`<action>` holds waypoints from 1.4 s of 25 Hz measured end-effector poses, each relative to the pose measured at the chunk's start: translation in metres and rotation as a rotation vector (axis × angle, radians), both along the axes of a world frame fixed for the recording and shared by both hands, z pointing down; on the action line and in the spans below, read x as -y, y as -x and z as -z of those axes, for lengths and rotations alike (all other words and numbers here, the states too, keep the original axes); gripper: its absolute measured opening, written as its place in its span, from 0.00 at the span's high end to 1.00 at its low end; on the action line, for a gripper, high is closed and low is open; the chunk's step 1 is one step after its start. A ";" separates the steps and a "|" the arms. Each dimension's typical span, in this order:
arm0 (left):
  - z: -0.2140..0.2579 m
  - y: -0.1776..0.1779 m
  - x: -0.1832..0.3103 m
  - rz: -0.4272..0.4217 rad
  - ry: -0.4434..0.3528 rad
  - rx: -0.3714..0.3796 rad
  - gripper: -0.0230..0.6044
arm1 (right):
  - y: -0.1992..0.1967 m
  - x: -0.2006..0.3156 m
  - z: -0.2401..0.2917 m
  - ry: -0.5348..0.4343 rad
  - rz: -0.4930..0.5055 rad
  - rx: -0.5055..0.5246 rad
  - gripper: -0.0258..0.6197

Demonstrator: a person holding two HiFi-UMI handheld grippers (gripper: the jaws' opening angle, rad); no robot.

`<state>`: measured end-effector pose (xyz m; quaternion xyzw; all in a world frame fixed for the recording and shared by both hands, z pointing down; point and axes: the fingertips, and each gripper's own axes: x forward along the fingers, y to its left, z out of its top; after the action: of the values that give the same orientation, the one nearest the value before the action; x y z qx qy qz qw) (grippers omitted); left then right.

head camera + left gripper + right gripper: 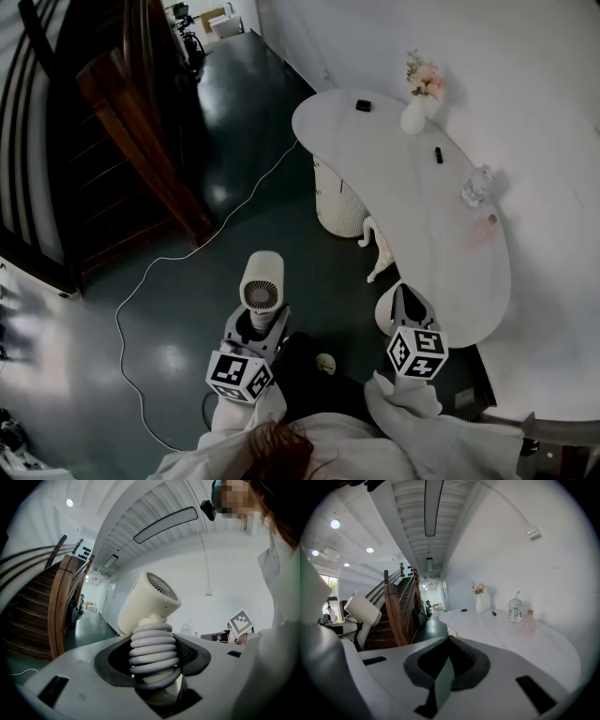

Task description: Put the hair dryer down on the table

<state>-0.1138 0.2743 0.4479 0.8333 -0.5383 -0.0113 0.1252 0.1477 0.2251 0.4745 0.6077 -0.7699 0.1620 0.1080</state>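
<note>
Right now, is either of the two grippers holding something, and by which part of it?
The left gripper holds the hair dryer by its handle, where the grey cord is wound around it. The right gripper holds nothing.

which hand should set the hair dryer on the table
Left. The left tongs clamp the hair dryer by its cord-wrapped handle, so it only has to carry it over to the white table. The right tongs are nearer the table but hold nothing.
</note>
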 end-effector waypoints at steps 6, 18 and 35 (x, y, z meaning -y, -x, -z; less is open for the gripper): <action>-0.005 0.007 0.015 0.022 0.011 -0.019 0.60 | 0.002 0.013 -0.005 0.012 0.007 -0.006 0.88; -0.007 0.014 0.085 0.014 0.016 -0.033 0.60 | 0.025 0.075 -0.002 0.018 0.052 -0.021 0.88; 0.013 0.029 0.227 -0.075 -0.005 -0.024 0.60 | 0.040 0.199 0.023 -0.010 -0.032 0.004 0.88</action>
<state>-0.1423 0.0472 0.4349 0.8531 -0.5050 -0.0180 0.1301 0.1082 0.0259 0.4516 0.6201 -0.7612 0.1608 0.1008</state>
